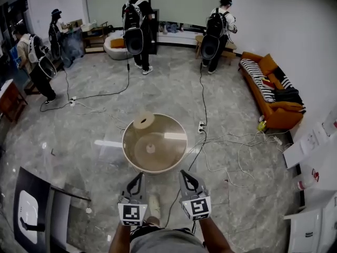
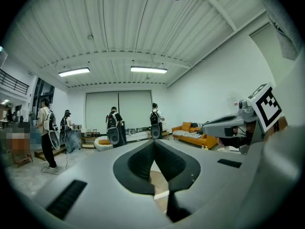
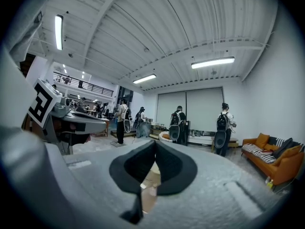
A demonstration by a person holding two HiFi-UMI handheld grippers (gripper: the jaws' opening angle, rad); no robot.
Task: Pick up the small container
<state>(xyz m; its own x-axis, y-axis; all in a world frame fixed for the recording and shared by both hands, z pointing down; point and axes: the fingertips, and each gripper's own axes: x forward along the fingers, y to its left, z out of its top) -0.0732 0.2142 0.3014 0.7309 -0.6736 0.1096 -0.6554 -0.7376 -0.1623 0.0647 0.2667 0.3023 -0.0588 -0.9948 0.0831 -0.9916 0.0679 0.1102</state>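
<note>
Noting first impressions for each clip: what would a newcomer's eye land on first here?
The round tan table mid-floor, a small container on its far rim. Nearer the camera, the left gripper and right gripper point at it side by side, jaws shut and empty. At the back stand people wearing backpacks; an orange sofa sits at right.

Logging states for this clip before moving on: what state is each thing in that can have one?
left gripper: shut, empty, short of the table.
right gripper: shut, empty, short of the table.
small container: resting at the round table's far edge, untouched.
ceiling lights: on.
</note>
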